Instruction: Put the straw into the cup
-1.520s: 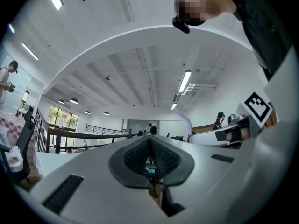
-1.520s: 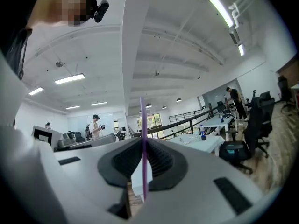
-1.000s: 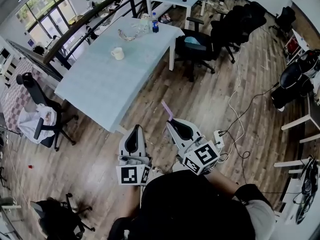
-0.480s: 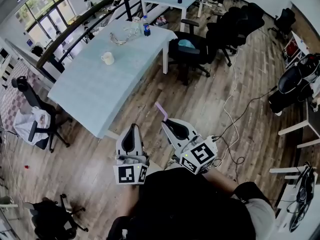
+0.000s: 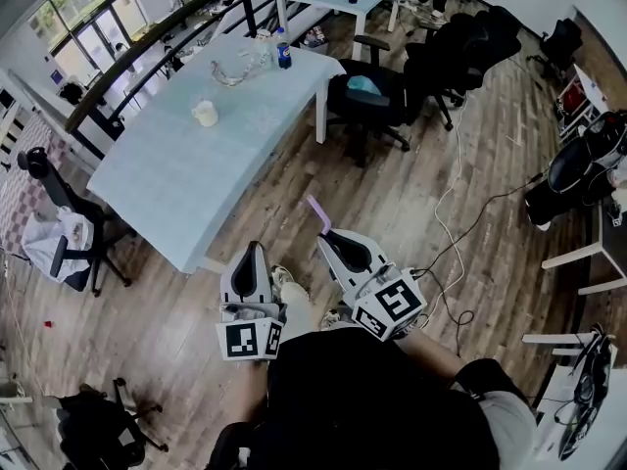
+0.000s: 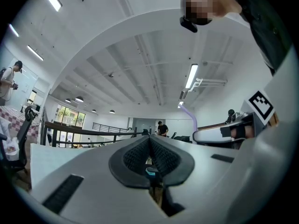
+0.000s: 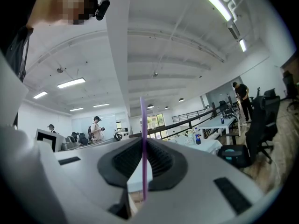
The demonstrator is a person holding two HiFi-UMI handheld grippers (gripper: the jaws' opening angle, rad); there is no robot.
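Observation:
A pale cup [image 5: 205, 113] stands on the long light-blue table [image 5: 186, 184], far ahead and to the left of both grippers. My right gripper [image 5: 329, 239] is shut on a thin purple straw [image 5: 317, 211], which sticks up past its tips. In the right gripper view the straw [image 7: 143, 139] stands upright between the closed pads of that gripper [image 7: 143, 146]. My left gripper [image 5: 251, 251] is held beside it over the wooden floor. In its own view the left gripper [image 6: 150, 140] has its jaws together with nothing between them.
A dark bottle [image 5: 283, 55] and a clear tangle of plastic [image 5: 233, 70] sit at the table's far end. A black office chair with a teal seat [image 5: 364, 88] stands by that end, and more chairs [image 5: 470, 37] lie beyond. Cables [image 5: 453, 204] trail over the floor on the right.
The person and both grippers have shifted across the floor, so the table and cup sit further left in the head view. The straw stays gripped the same way.

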